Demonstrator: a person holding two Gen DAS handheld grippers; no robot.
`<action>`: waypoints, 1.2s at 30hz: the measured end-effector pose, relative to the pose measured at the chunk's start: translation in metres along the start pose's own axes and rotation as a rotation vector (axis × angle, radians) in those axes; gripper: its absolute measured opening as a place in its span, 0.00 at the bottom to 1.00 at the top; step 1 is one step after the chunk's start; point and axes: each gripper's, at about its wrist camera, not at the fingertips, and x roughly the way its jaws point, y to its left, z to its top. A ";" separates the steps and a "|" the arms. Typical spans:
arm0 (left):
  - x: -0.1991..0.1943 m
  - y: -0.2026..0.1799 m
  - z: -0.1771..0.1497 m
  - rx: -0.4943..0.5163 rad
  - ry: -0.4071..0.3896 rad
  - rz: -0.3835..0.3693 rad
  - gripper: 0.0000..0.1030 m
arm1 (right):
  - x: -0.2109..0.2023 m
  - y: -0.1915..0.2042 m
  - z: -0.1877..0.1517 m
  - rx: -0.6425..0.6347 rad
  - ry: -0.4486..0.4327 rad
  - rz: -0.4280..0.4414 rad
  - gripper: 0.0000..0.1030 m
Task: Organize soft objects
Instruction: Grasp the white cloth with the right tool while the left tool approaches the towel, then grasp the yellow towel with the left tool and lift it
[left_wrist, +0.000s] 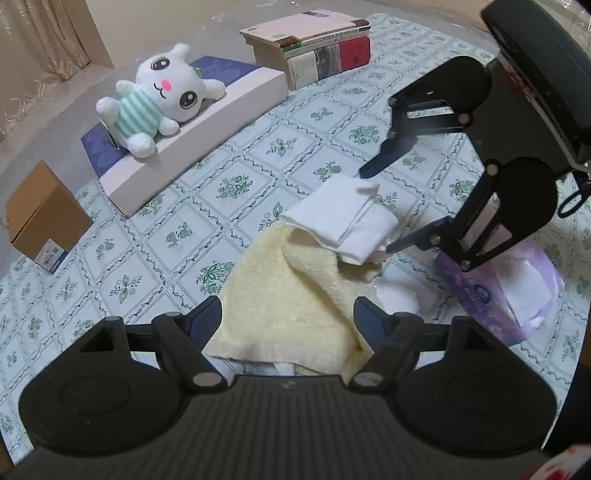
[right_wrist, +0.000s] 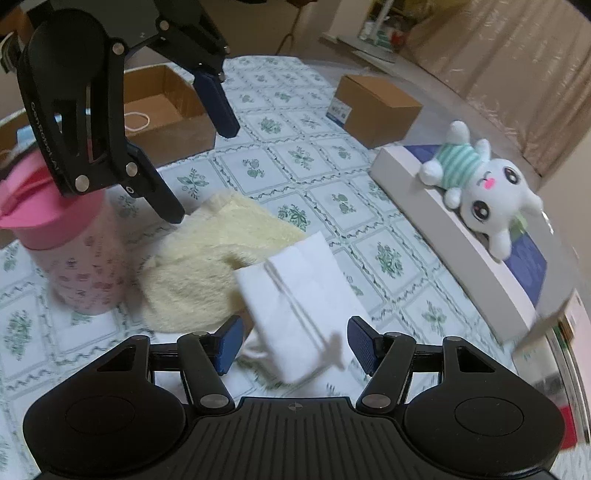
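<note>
A folded white cloth (left_wrist: 343, 218) lies on a pale yellow towel (left_wrist: 291, 306) on the patterned tablecloth. My left gripper (left_wrist: 288, 321) is open, its jaws on either side of the yellow towel's near end. My right gripper (right_wrist: 293, 343) is open with the white cloth (right_wrist: 295, 295) between its jaws; in the left wrist view it (left_wrist: 375, 210) straddles the cloth's far end. The yellow towel (right_wrist: 207, 262) lies beyond the cloth in the right wrist view. A white plush bunny (left_wrist: 155, 99) in a striped shirt lies on a flat white box (left_wrist: 192, 136); it also shows in the right wrist view (right_wrist: 480, 184).
A stack of books (left_wrist: 314, 44) stands behind the white box. A small cardboard box (left_wrist: 40, 218) sits at the left. A purple tissue pack (left_wrist: 509, 288) lies by the right gripper. A pink lidded cup (right_wrist: 74, 240) and an open cardboard box (right_wrist: 162, 107) stand near the left gripper.
</note>
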 end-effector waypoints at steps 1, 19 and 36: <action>0.002 0.002 0.000 -0.003 0.000 -0.006 0.74 | 0.005 -0.003 0.000 0.001 -0.005 0.008 0.61; 0.031 0.004 0.022 0.016 0.057 -0.068 0.74 | -0.025 -0.047 0.009 0.285 -0.098 0.009 0.02; 0.097 -0.016 0.045 0.128 0.246 -0.074 0.24 | -0.060 -0.073 -0.018 0.438 -0.147 -0.174 0.02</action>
